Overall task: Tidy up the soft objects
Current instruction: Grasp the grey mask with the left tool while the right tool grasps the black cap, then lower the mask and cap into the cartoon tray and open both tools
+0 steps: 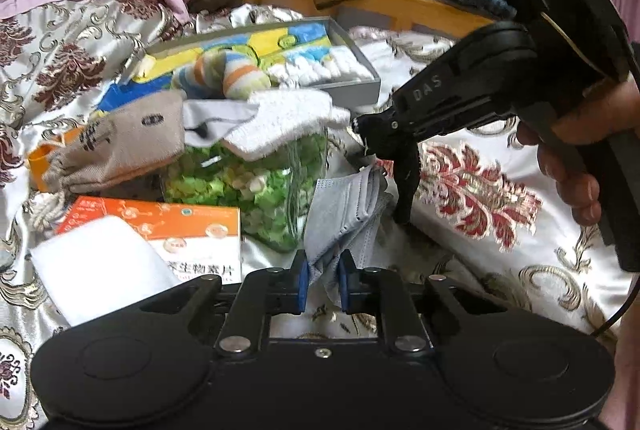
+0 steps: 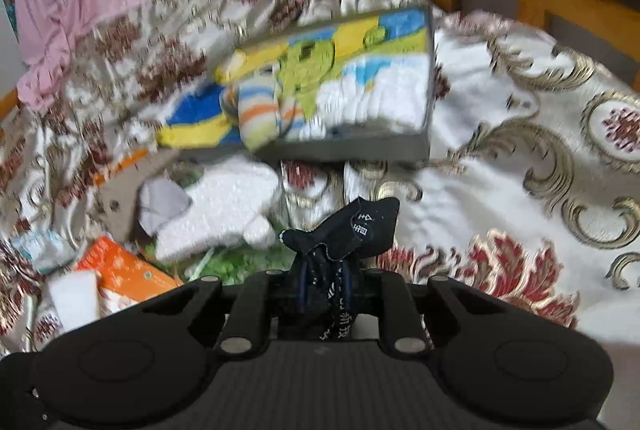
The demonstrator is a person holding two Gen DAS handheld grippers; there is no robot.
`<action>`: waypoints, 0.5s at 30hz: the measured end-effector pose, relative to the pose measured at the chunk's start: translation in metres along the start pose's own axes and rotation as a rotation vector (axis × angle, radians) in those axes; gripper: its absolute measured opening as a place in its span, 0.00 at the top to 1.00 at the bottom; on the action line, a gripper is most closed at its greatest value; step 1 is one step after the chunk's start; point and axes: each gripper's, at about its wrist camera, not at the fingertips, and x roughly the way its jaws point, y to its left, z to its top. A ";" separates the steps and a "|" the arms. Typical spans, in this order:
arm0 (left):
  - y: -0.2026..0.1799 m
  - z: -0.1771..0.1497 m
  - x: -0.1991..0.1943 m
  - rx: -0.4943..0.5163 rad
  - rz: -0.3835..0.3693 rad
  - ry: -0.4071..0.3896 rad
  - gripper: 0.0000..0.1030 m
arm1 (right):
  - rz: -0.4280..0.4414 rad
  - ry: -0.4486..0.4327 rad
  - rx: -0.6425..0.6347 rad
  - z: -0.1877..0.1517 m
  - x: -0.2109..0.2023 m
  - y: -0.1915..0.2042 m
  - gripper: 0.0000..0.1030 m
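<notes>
Clenched on a grey face mask, the left gripper sits at 6 o'clock; the mask's pleats fan toward 12. At 2 o'clock the right gripper, its body marked "DAS", pinches a black sock with white characters too blurred to read. Toward 11 o'clock a grey box holds folded white socks and colourful cloths, a striped sock on its near edge. An orange carton with Chinese print lies at 9 o'clock beside a clear container of green bits
</notes>
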 end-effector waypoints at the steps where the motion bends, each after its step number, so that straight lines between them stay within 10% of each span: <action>1: -0.001 0.002 -0.003 0.001 0.004 -0.013 0.85 | 0.004 -0.029 0.003 0.001 -0.005 -0.001 0.82; 15: 0.011 0.064 -0.050 -0.099 0.062 -0.232 0.84 | 0.037 -0.471 -0.084 0.022 -0.047 0.011 0.82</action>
